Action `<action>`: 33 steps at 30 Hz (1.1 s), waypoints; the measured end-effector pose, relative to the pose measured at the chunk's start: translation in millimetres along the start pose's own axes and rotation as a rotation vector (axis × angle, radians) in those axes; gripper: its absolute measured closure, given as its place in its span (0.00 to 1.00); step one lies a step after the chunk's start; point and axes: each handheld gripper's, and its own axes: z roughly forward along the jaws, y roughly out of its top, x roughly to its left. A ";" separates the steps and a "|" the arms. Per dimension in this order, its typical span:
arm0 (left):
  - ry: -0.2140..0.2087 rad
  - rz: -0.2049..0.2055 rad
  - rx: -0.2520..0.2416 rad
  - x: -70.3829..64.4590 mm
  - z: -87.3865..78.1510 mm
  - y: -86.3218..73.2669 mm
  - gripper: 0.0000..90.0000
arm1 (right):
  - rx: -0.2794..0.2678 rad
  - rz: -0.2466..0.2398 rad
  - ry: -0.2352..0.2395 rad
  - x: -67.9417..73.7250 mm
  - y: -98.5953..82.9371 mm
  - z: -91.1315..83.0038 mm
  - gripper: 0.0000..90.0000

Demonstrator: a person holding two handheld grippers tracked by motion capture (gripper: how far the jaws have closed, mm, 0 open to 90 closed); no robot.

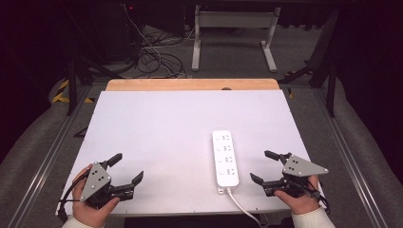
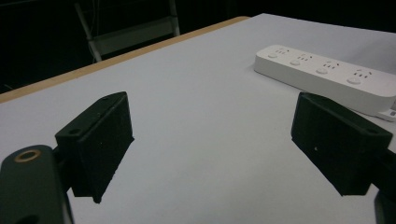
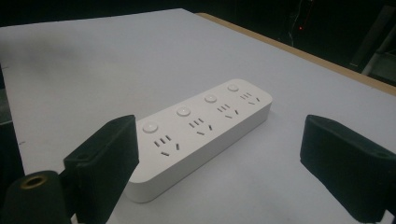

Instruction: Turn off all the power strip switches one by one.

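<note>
A white power strip with several sockets and round buttons lies lengthwise on the white table, right of centre, its white cable running off the near edge. My left gripper rests open at the near left corner, nothing between its jaws; the left gripper view has the power strip off to the upper right. My right gripper is open just right of the strip's near end. In the right gripper view the power strip lies ahead of the spread jaws, apart from them.
A wooden strip borders the table's far edge. Beyond it stand a white table frame and tangled cables on the floor. Metal rails run along both sides of the table.
</note>
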 end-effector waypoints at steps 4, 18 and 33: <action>0.006 -0.005 0.000 0.1 0.6 -0.1 0.15 | 0.001 0.001 -0.004 -0.6 0.0 0.2 0.13; 0.020 0.011 0.005 0.5 0.1 -0.1 0.15 | 0.000 0.002 -0.003 -1.9 4.9 -0.4 0.12; 0.022 0.010 0.003 1.0 -0.6 0.3 0.16 | 0.004 0.002 0.060 -8.3 28.4 15.0 0.23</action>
